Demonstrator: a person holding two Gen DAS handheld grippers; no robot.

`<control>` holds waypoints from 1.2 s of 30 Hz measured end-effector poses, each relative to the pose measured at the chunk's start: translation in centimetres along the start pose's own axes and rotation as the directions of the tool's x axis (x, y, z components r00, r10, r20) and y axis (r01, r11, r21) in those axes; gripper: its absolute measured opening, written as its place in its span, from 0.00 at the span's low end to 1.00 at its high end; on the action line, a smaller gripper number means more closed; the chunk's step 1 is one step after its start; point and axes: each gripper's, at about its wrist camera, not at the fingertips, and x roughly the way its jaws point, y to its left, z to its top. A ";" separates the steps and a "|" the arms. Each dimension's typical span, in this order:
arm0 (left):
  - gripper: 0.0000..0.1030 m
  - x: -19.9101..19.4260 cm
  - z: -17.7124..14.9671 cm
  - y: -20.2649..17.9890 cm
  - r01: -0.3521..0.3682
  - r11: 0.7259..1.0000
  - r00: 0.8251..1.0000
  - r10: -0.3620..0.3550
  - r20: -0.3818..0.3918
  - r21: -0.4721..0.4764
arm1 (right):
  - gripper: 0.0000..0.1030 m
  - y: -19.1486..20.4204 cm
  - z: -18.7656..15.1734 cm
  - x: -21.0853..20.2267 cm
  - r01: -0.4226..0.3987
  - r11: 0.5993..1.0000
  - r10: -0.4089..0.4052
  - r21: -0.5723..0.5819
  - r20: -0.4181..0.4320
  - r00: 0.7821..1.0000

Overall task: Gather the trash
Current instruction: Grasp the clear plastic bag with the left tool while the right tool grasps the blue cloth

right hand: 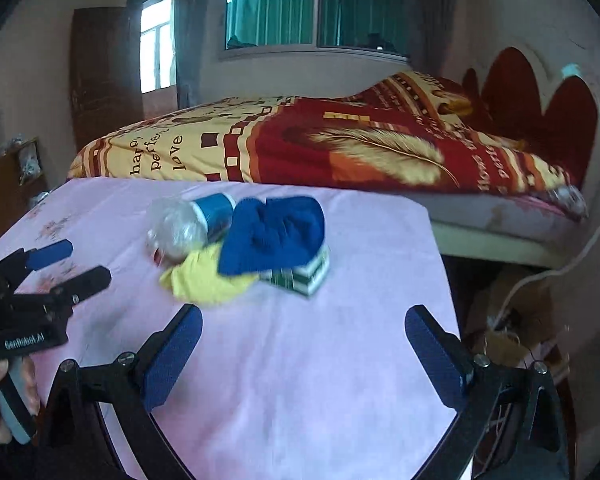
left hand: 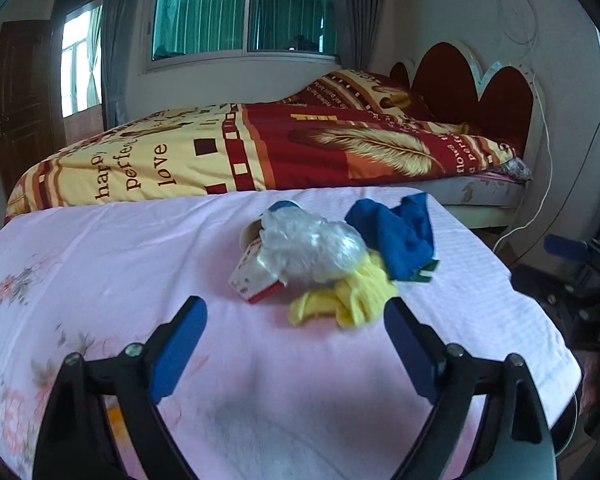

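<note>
On the table with the pink cloth (left hand: 100, 248), a small pile of things lay near the middle. There was a crushed clear plastic bottle (left hand: 312, 246) with a blue label, a red and white paper carton (left hand: 252, 280) tucked under it, a yellow cloth (left hand: 348, 300), a blue cloth (left hand: 396, 228) and a green and white box (right hand: 304, 276). They all touched or lay on top of each other. Behind the table was a bed with a red and yellow blanket (left hand: 260, 148).

The left gripper (left hand: 296, 344) was spread wide and held nothing. It hung just above the pink cloth, near the yellow cloth and the carton. The right gripper (right hand: 304, 352) was also spread wide and held nothing. It was a bit farther from the pile, facing the blue cloth and the box.

The step in hand looked like the first pick. No bin or bag for the trash could be seen.

To do it well, the person should pick one thing at a time. The bottle looked like trash and sat on top, so it was a good first choice. It was round and squashy, so the fingers should close across its middle, not its end. The yellow cloth touched it and might get caught, so the fingers should come in from the bare side. The cloths may not be trash at all.
</note>
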 end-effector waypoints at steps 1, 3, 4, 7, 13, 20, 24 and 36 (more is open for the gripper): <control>0.88 0.7 0.4 0.2 0.001 1.000 1.000 -0.001 0.000 -0.003 | 0.93 -0.1 0.4 0.6 -0.005 1.000 0.005 -0.004 -0.005 1.000; 0.88 1.5 1.0 0.5 0.008 1.000 1.000 -0.008 0.002 -0.012 | 0.92 -0.3 1.5 2.6 -0.017 1.000 0.017 -0.011 -0.011 1.000; 0.88 1.8 1.3 0.4 0.011 1.000 1.000 -0.011 0.002 -0.011 | 0.92 -0.3 2.0 3.4 -0.021 1.000 0.021 -0.015 -0.014 1.000; 0.88 3.7 2.1 0.1 0.012 1.000 1.000 -0.012 -0.013 0.005 | 0.88 -0.7 3.2 5.9 -0.053 0.998 0.052 -0.024 -0.027 0.998; 0.86 6.0 3.3 0.5 0.023 1.000 0.999 -0.023 -0.026 0.015 | 0.79 -0.6 5.5 10.1 -0.116 0.992 0.113 -0.050 -0.056 0.992; 0.66 8.2 3.1 0.5 0.069 0.998 0.994 -0.068 -0.080 0.009 | 0.62 -0.3 5.7 13.5 -0.199 0.980 0.195 -0.028 -0.124 0.973; 0.38 8.6 2.9 0.4 0.100 0.995 0.990 -0.100 -0.100 -0.008 | 0.24 0.6 5.4 13.2 -0.245 0.969 0.238 -0.043 -0.120 0.964; 0.19 4.7 2.5 2.2 0.143 0.986 0.988 -0.147 -0.042 -0.088 | 0.11 -0.1 4.4 8.3 -0.206 0.978 0.204 -0.038 -0.047 0.978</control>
